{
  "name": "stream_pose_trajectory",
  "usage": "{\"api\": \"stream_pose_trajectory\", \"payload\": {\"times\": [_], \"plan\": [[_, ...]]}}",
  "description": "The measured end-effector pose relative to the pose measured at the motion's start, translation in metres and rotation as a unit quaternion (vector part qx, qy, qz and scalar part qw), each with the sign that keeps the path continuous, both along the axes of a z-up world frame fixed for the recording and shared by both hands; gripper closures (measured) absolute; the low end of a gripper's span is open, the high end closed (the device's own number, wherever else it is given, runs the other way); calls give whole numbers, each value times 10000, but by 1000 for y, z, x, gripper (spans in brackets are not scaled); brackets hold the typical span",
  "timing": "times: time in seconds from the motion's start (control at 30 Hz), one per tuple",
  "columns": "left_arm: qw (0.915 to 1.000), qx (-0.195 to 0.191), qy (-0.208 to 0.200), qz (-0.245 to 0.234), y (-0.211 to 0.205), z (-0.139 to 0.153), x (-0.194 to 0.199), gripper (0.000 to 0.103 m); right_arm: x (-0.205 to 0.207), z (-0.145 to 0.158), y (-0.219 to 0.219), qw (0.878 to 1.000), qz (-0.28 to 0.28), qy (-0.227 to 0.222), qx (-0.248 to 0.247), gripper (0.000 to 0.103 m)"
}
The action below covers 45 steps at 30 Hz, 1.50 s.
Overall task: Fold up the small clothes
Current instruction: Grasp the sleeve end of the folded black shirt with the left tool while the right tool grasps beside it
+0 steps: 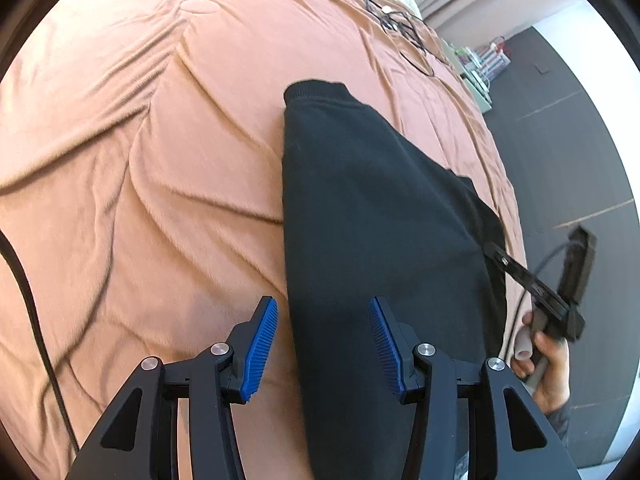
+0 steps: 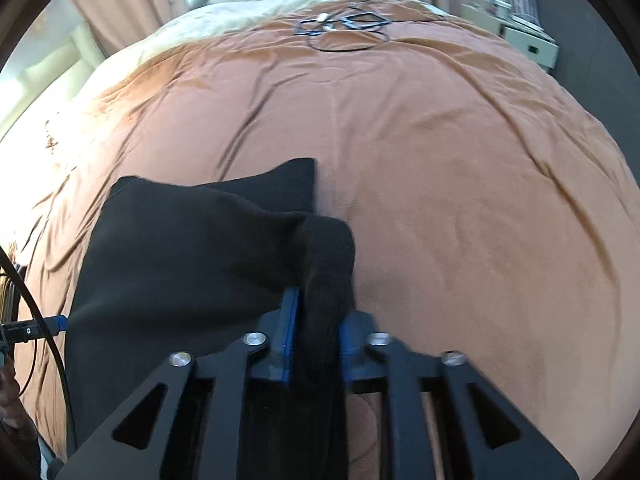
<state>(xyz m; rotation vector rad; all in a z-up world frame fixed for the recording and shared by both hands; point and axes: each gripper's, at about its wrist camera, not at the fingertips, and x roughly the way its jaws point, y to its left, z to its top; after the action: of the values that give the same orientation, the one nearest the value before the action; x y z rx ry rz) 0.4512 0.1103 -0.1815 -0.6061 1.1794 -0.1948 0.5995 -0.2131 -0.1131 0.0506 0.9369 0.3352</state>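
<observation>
A black garment (image 1: 360,200) with a ribbed cuff at its far end lies lengthwise on the orange bedspread (image 1: 160,160). My left gripper (image 1: 324,340) hovers open over the garment's near part, one blue pad over its left edge and the other over the cloth. In the right wrist view, my right gripper (image 2: 318,340) has a bunched fold of the black garment (image 2: 180,260) filling the gap between its blue pads, lifted off the bedspread (image 2: 440,160). The left wrist view shows the right gripper (image 1: 492,248) at the garment's right edge, with a hand (image 1: 540,360) on its handle.
A tangle of thin black cables (image 2: 344,24) lies at the far end of the bed. A pale cabinet (image 2: 528,40) stands beyond the bed's right side, by dark floor (image 1: 560,140). A black cord (image 1: 32,300) crosses the bedspread at the left.
</observation>
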Motion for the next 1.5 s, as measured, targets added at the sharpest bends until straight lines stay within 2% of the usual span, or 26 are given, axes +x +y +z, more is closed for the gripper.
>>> {"api": "stream_pose_trajectory", "payload": {"times": [0.03,0.07,0.1,0.23,0.37,0.47,0.5,0.57,0.63,0.7,0.83,0.93,1.07,1.13,1.33,1.5], "plan": [[10000,-40,-15,7,0,0,3,54,0,4,-3,10000,-72,3,-13,53],[10000,-58,-26,6,-1,0,5,54,-1,9,-7,9999,-89,-27,64,46],[10000,-64,-36,5,-1,0,7,54,-2,13,-9,9998,-52,-44,192,45],[10000,-51,3,1,-5,-5,20,54,-6,13,-29,9970,93,214,734,45],[9999,-99,99,11,-8,-13,38,54,-1,-3,-51,9875,375,654,1381,45],[9999,-42,96,28,-8,-18,45,54,9,-17,-60,9821,449,875,1604,46],[9999,-17,92,49,-7,-20,49,54,11,-21,-61,9809,458,930,1646,48],[9999,-39,85,102,-5,-22,56,54,18,-29,-64,9796,442,1003,1686,62],[9998,-28,67,166,-2,-23,64,54,25,-32,-71,9766,385,992,1871,68],[9997,-24,43,230,1,-24,74,55,33,-32,-77,9763,274,925,1935,70],[9997,80,-46,237,3,-23,88,58,41,-29,-82,9768,150,877,1947,70],[9990,-111,-73,436,12,-28,98,58,43,-30,-81,9763,144,892,1965,70],[9966,-150,-158,793,29,-25,110,62,42,-36,-82,9712,153,1031,2143,69],[9955,-331,-88,885,36,-26,110,62,38,-36,-86,9691,179,1140,2179,65],[9949,-750,34,678,37,-28,92,62,39,-37,-96,9636,410,1349,2273,58],[9947,-932,98,431,34,-29,77,61,38,-37,-91,9656,645,1299,2158,54]]}}
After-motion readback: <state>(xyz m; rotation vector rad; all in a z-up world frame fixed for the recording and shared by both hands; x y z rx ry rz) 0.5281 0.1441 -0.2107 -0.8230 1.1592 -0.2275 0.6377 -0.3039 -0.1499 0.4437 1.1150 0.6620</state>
